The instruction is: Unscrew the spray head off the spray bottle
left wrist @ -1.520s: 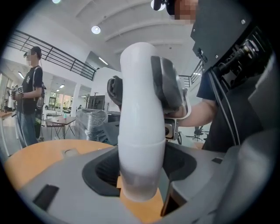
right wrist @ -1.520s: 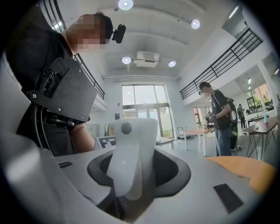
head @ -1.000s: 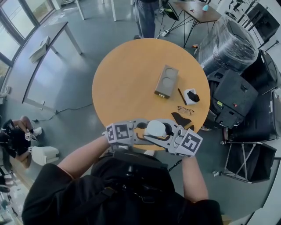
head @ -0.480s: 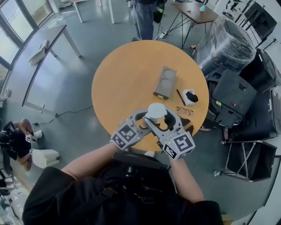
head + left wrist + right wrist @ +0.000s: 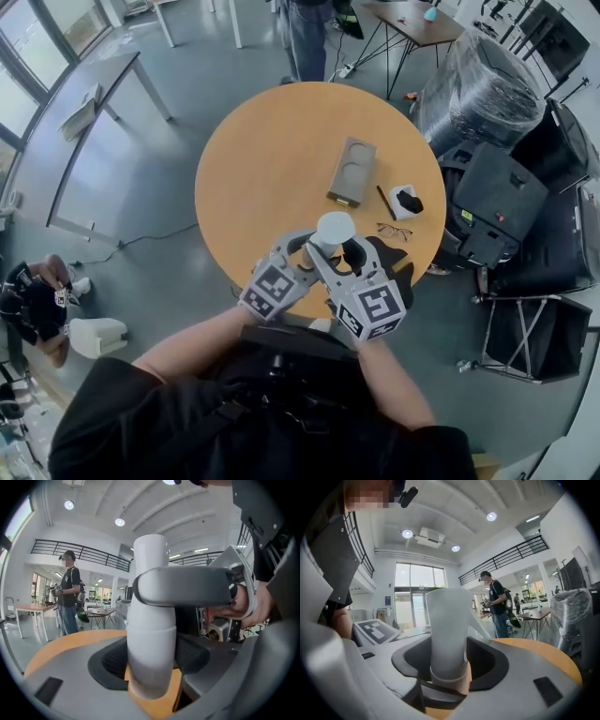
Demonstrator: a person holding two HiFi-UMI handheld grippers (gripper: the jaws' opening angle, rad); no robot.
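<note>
The white spray bottle [image 5: 334,228] stands upright over the near edge of the round wooden table [image 5: 262,159], held between both grippers. Whether its base rests on the wood or hangs just above it cannot be told.

The left gripper [image 5: 151,660] is clamped on the lower, slightly wider part of the bottle, with its dark pads pressing on either side below the seam. The right gripper [image 5: 449,653] takes the bottle higher up, on the straight upper section above the seam. Its jaws have just been closing with the bottle between them, and its pads now sit against the white wall on both sides. Seen from the left gripper view, one of the right gripper's fingers crosses in front of the bottle's upper section.

Further in from the table's right edge lies a gray tray [image 5: 354,172] with two round recesses. Just right of it is a dark pen [image 5: 385,202], then a small white box [image 5: 398,210] holding a black object [image 5: 413,202]. A pair of glasses [image 5: 396,232] lies nearer the near-right edge, beside the right gripper.
</note>
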